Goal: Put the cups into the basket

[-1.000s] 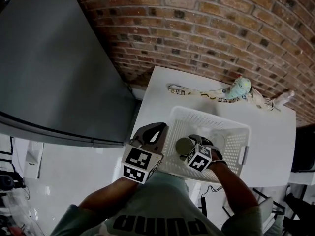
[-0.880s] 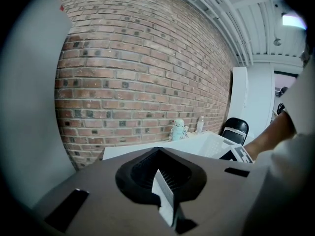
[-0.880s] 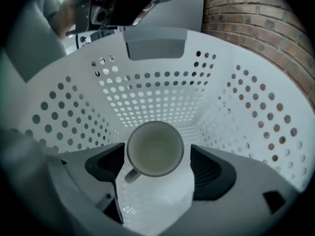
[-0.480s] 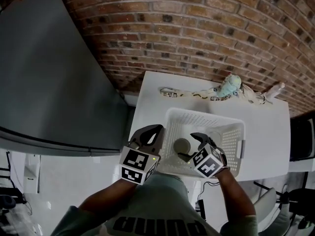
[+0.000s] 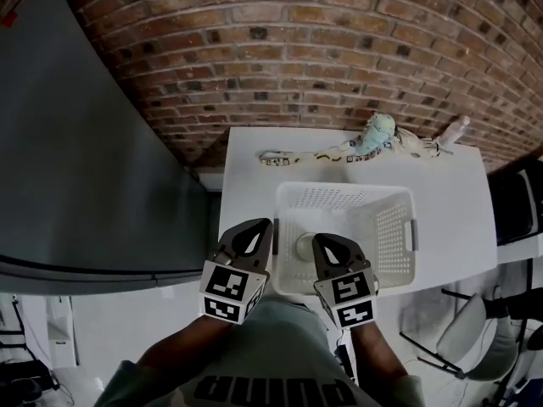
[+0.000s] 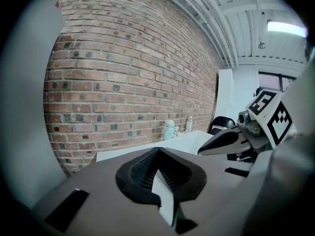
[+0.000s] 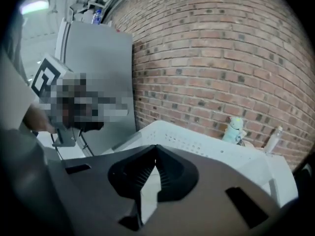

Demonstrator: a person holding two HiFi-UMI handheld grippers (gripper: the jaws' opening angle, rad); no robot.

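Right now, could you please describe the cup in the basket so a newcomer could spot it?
On the white table by the brick wall stands a white lattice basket. The cup sits upright in its near left corner, a grey round mouth against the white plastic.

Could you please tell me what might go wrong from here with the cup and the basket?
1. The right gripper, whose jaws have just closed on nothing, hangs close by the cup in the basket; a careless dip could tip the cup over.
2. The basket's near rim seems to sit close to the table edge, so a nudge from the left gripper might shift it.
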